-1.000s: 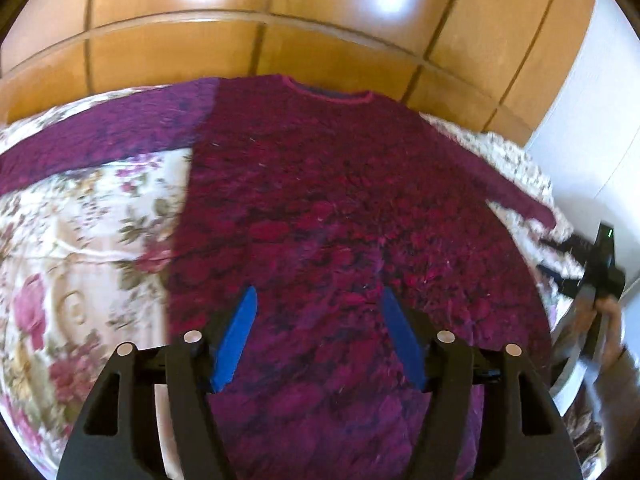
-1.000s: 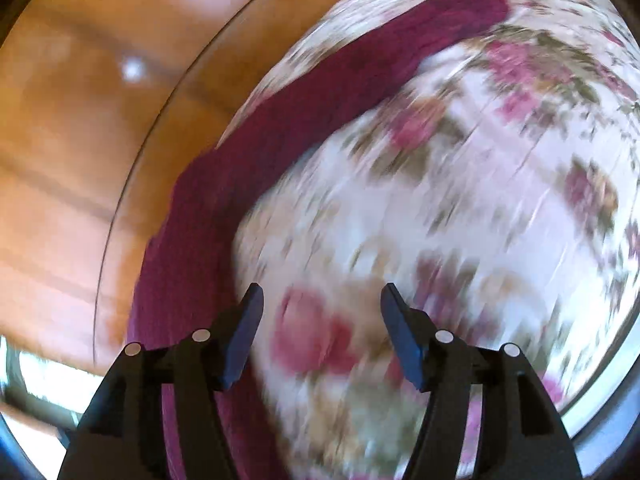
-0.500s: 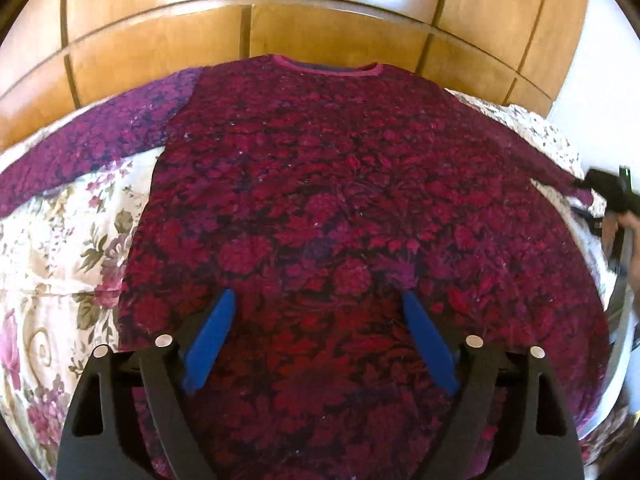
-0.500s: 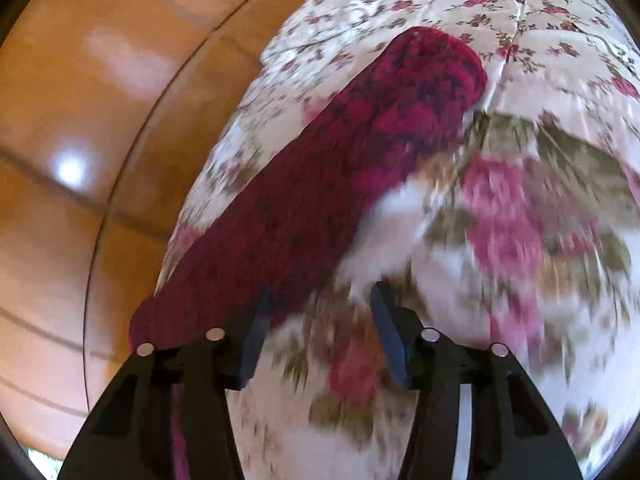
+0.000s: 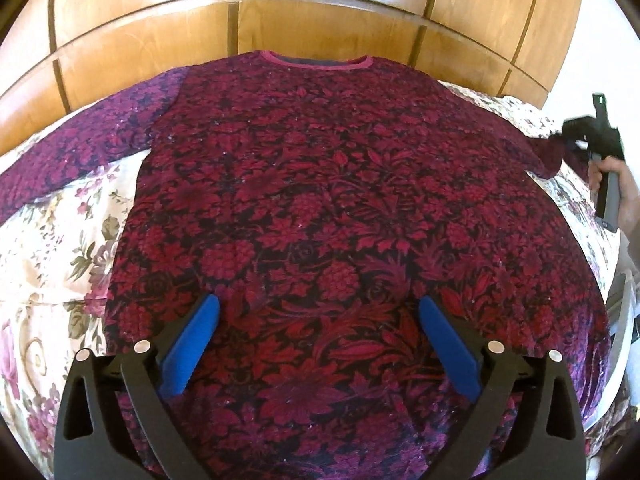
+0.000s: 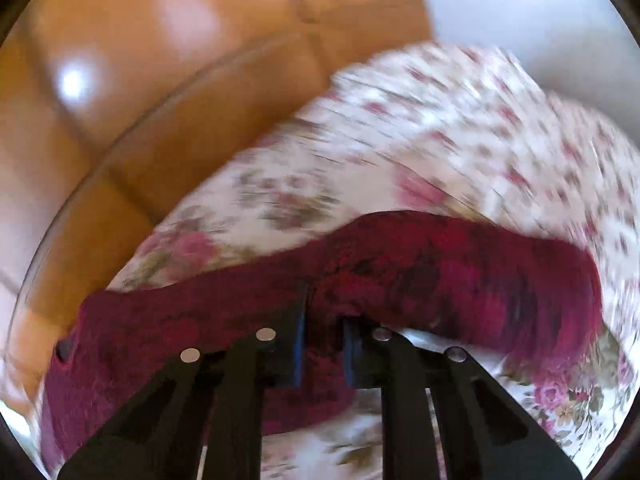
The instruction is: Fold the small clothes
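A dark red floral sweater (image 5: 320,208) lies flat, front up, on the bed, with its neckline (image 5: 316,60) at the far side. My left gripper (image 5: 318,304) hovers over the sweater's lower middle; its jaws are opening wide and nothing is between the blue pads. The left sleeve (image 5: 80,148) stretches out to the left. My right gripper (image 6: 324,312) is shut on the right sleeve (image 6: 460,264), pinching the fabric near its cuff end. In the left wrist view the right gripper (image 5: 576,136) appears at the far right, holding the sleeve tip above the bed edge.
A cream floral bedspread (image 5: 52,248) covers the bed under the sweater. Glossy wooden panels (image 5: 280,12) rise behind the bed. A white wall (image 5: 592,40) stands at the right. A person's hand (image 5: 612,176) grips the right tool's handle.
My left gripper's jaws spread wider and it shifted to centre over the sweater's lower body. My right gripper swung onto the right sleeve and closed on it.
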`<state>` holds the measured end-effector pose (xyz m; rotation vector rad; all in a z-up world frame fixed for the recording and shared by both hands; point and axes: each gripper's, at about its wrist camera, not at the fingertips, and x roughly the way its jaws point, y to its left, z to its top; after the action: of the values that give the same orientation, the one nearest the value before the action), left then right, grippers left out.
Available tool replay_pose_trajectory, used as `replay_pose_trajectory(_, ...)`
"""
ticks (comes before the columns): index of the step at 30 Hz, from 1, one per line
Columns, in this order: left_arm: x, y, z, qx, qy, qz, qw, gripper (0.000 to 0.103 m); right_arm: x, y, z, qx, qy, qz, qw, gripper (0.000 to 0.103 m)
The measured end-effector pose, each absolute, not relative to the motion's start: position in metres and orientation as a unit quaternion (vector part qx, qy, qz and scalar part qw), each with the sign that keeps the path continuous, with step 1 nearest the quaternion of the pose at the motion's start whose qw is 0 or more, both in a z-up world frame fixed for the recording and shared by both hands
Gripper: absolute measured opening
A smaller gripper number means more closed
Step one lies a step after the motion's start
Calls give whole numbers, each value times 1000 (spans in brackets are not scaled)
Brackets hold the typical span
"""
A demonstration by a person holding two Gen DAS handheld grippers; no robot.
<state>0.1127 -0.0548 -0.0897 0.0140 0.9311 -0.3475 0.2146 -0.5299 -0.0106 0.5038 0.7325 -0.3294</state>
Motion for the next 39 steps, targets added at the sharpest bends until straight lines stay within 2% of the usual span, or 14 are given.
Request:
replay_pose_trajectory(9,120,-50,-79,-29,455,-168,874,99,252,-415,-4,140,367,-61,918,13)
replay_pose_trajectory(18,151,-41,-59,-133,452,-205,858,99,260,-304,-26,45,402,34,914,14)
replay_pose_trajectory(20,163,-41,-56,-153,457,-219,848,99,259,-293,-29,32,401,39,915,19)
replay_pose_trajectory(22,174,-48,-54,-137,473,-216,843,99,254,-290,-29,38,396,47,916,38)
replay_pose_trajectory(28,210,-53,-49,-181,483,-203,832,99,218,-312,-17,86,386,62,916,43)
replay_pose_trajectory(34,249,-76,-55,-259,518,-242,778,97,173,-341,-17,133,381,48,914,47)
replay_pose_trajectory(39,246,-101,-68,-285,542,-263,745,97,171,-346,-23,142,385,49,911,48)
